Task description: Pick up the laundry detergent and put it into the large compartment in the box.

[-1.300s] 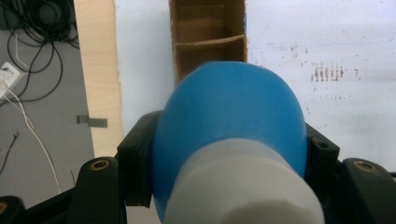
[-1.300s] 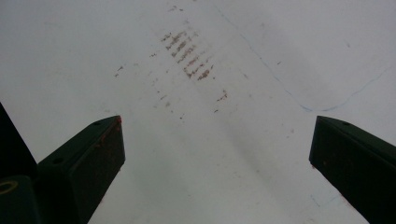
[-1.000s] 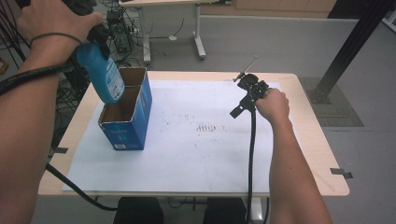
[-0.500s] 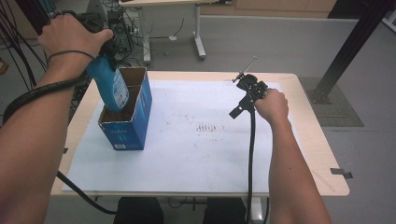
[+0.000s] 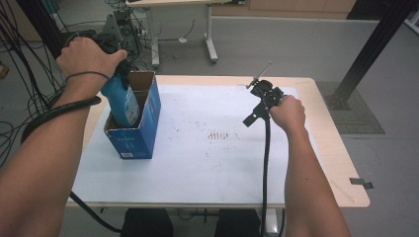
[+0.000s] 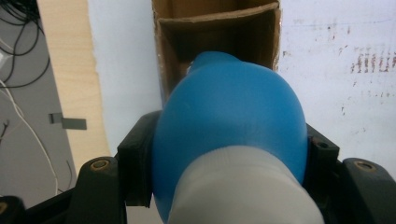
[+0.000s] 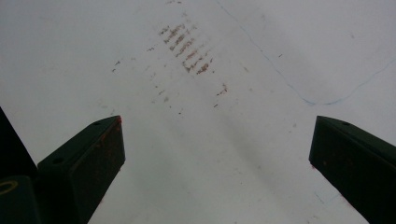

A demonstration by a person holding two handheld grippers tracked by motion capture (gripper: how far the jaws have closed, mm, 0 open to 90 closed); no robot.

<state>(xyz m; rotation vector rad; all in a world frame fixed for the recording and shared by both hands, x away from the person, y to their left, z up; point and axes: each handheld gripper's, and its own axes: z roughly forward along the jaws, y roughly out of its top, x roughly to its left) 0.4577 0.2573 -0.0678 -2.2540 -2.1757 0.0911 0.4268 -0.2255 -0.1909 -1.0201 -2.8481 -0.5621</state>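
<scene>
A blue bottle (image 5: 122,102) with a white label hangs base-down, its lower half inside the open blue cardboard box (image 5: 134,138) on the left of the white mat (image 5: 212,158). My left gripper (image 5: 120,73) is shut on the bottle's upper part. In the left gripper view the black jaws press on both sides of the blue bottle (image 6: 229,116), its pale neck nearest the camera, over the box's brown inside (image 6: 215,32). My right gripper (image 5: 255,101) is held over the mat's right part. In its own view the right gripper (image 7: 217,149) stands open with nothing between its jaws.
The mat has faint brown marks (image 5: 220,134) at its middle. The wooden table edge (image 5: 341,163) shows on the right. Cables (image 5: 29,98) hang left of the table. Desk legs (image 5: 210,39) and a black post (image 5: 365,54) stand on the floor behind.
My left gripper has come down with the blue bottle, whose base has gone from above the box rim to inside the box. The right gripper has stayed where it was.
</scene>
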